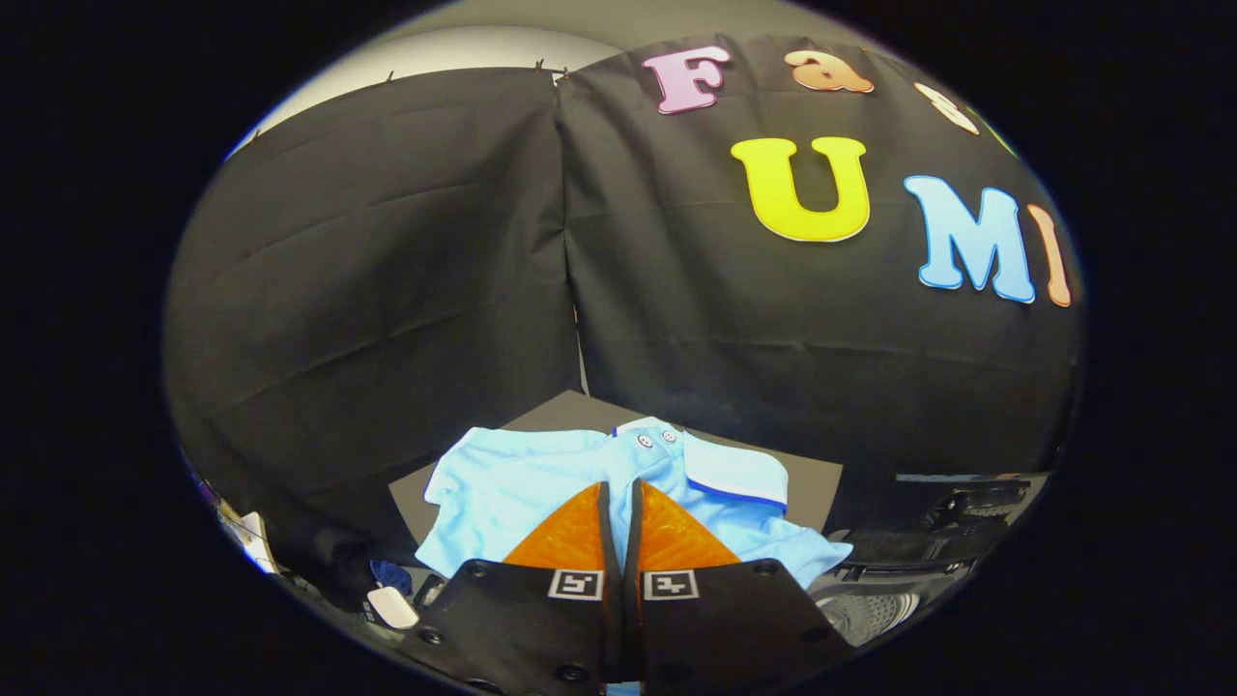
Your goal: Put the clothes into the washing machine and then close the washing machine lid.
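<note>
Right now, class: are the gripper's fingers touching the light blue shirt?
Cannot tell. In the gripper view the gripper is nearly closed, its fingers overlapping the light blue shirt on the table; no contact or gap shows plainly.

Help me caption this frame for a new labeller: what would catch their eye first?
A light blue polo shirt lies spread on a dark board, collar and buttons up. The gripper has its fingers nearly together over the shirt's middle, with only a thin gap between them. Beyond the shirt's right sleeve sits the washing machine, its ribbed drum showing.

A dark board lies before the black cloth wall.
</note>
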A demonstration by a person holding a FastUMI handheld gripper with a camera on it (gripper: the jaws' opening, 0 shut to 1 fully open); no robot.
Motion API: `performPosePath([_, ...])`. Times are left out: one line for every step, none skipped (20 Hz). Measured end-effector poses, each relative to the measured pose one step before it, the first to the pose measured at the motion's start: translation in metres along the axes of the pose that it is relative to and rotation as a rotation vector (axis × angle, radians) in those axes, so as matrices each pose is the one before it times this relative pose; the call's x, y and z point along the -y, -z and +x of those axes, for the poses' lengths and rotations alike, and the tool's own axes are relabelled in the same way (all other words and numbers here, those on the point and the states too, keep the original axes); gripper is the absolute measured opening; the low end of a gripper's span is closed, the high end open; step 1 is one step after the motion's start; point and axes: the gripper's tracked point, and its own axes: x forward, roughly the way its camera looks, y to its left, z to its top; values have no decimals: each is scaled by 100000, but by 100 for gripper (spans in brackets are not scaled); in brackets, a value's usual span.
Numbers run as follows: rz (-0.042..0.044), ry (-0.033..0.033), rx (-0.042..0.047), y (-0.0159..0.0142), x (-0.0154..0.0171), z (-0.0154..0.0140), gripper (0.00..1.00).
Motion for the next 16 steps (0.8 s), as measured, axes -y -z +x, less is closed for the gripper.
performPosePath([495, 991, 1241, -147, 577, -430, 1])
performPosePath([131, 823, 343, -165, 594, -540, 1])
performPosePath([198, 787, 484, 21, 777, -454, 1])
performPosePath([388, 876, 674, -148, 835, -425, 1])
performPosePath([250, 882, 528, -145, 812, -471, 1])
performPosePath([328, 1286, 760, -85, 904, -398, 1])
performPosePath([399, 1314, 219, 8, 747, -412, 1])
performPosePath([622, 1220, 313, -146, 883, -360, 1])
performPosePath([675, 1293, 762, -24, 817, -391, 1])
performPosePath([396, 1357, 376, -54, 864, -348, 1])
performPosePath([446, 1405, 406, 48, 620, -373, 1])
performPosePath([597, 1439, 187, -17, 721, -300, 1])
performPosePath([489, 1161, 285, 29, 589, -283, 1])
performPosePath([228, 1291, 543, -89, 677, -408, 1])
performPosePath([-69, 1367, 307, -33, 699, -329, 1])
performPosePath([-321, 1396, 53, -30, 887, -298, 1])
